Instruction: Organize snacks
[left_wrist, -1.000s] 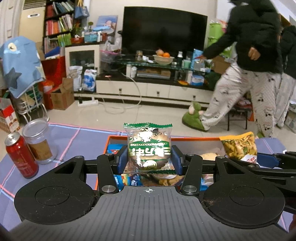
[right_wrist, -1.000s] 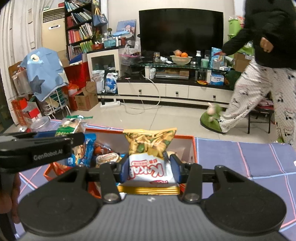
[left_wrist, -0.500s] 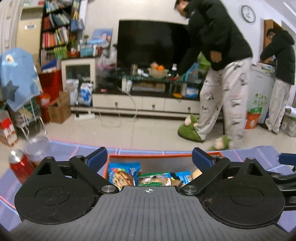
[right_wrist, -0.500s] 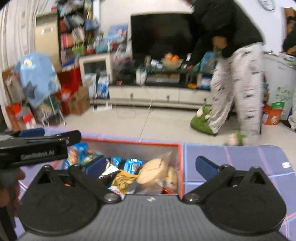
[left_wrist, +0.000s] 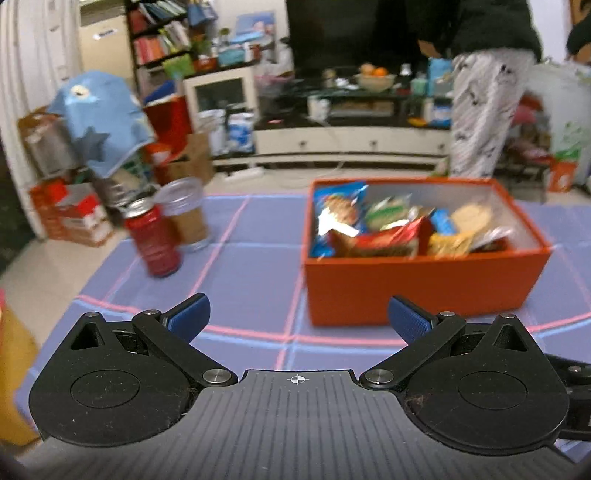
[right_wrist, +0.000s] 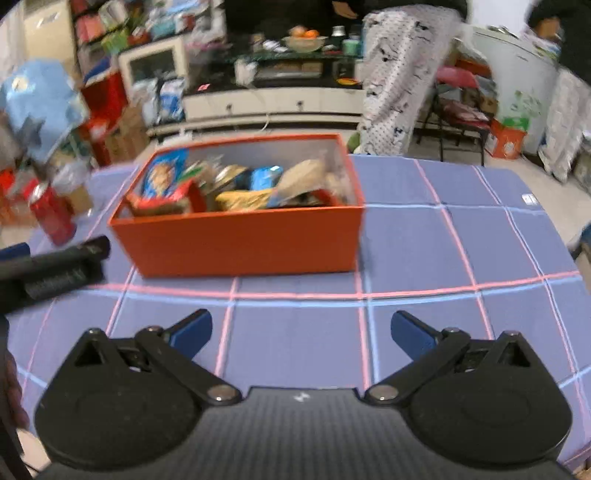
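Left wrist view: the left gripper (left_wrist: 295, 319) has its blue-padded fingers spread wide, holding nothing, above the purple checked tablecloth (left_wrist: 251, 258). The right gripper (right_wrist: 301, 330) is equally spread and empty. Beyond sits the orange rectangular cardboard box (left_wrist: 417, 284), filled with snack packets (left_wrist: 373, 230). Left of it stands a red drink can (left_wrist: 155, 242).

Both grippers look like the same build: the left gripper (left_wrist: 297, 319) is matte black plastic with two round disc housings, silver pivot screws, a ribbed grey deck with a small white crosshair mark, and blue textured fingertips (left_wrist: 186, 317). The right gripper (right_wrist: 301, 330) matches, with blue fingertips (right_wrist: 412, 334) too.
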